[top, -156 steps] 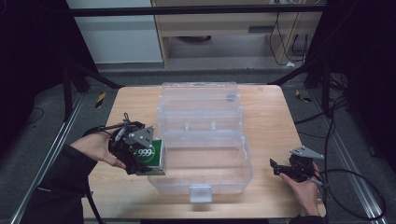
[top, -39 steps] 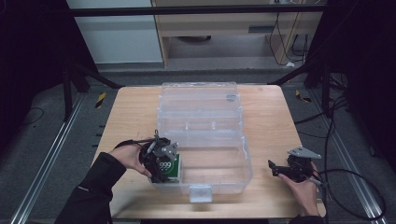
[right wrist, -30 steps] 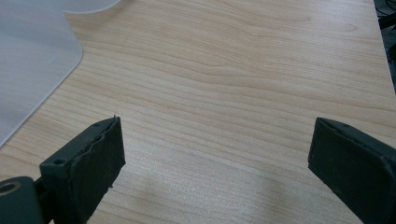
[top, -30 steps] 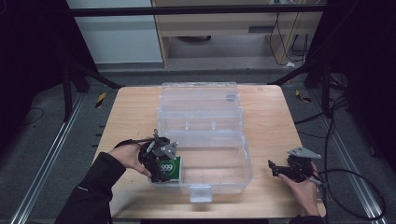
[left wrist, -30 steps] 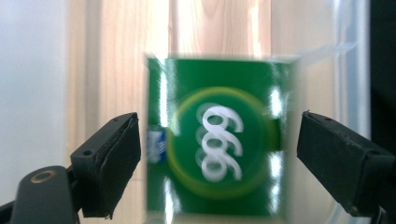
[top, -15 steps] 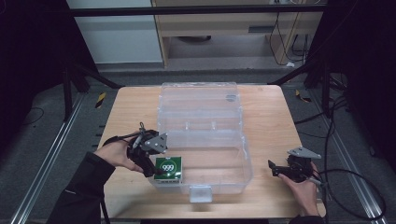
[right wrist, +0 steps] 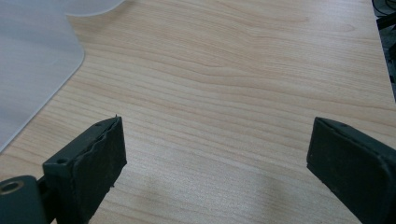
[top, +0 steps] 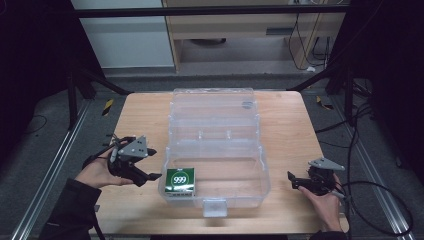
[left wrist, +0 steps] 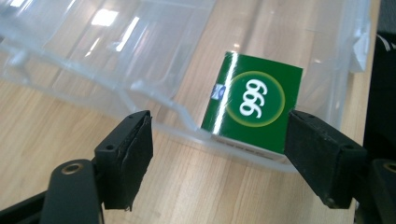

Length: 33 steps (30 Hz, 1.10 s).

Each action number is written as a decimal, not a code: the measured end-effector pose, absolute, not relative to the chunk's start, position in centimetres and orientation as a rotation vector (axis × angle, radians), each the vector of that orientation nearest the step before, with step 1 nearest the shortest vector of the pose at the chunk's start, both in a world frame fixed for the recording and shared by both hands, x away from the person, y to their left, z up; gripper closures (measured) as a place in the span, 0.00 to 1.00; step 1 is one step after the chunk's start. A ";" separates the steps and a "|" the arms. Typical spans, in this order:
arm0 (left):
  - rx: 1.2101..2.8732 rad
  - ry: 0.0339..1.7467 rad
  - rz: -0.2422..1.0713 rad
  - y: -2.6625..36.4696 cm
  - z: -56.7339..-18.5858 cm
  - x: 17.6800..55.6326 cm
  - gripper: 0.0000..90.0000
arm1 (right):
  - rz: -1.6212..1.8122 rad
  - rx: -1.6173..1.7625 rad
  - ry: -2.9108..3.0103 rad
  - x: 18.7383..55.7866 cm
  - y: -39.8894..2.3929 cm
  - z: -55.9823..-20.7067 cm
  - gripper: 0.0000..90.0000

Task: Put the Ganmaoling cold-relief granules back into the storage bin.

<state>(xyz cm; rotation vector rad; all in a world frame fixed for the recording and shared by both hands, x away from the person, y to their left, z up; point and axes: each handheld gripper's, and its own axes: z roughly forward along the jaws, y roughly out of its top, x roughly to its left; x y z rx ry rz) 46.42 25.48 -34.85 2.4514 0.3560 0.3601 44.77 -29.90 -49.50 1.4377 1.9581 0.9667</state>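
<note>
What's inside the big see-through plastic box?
Inside the clear plastic box sits one green carton with a white 999, in the front left corner. The rest looks bare. Whatever lies under the carton is covered.

A: The left gripper (top: 150,176) is out of the clear box (top: 250,186) now, pulled back to the table just outside its wall.

B: And the green carton (left wrist: 252,108) it carried in?

A: Left behind. It lies flat in the box's near corner, ahead of the jaws, nothing between them.

B: Those jaws?

A: They've just been closing, yet a gap shows between them.
</note>
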 end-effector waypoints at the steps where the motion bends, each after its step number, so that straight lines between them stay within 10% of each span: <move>1: 2.430 0.384 0.365 25.9 -35.2 46.3 0.25 | 0.966 1.438 1.957 44.8 -29.9 -49.5 0.06; 20: 2.086 1.003 0.531 31.1 -42.4 46.9 0.28 | 0.974 1.444 1.954 44.7 -29.9 -49.5 0.06; 33: 2.102 1.108 0.551 31.6 -44.7 47.4 0.27 | 0.969 1.444 1.951 44.6 -30.0 -49.4 0.05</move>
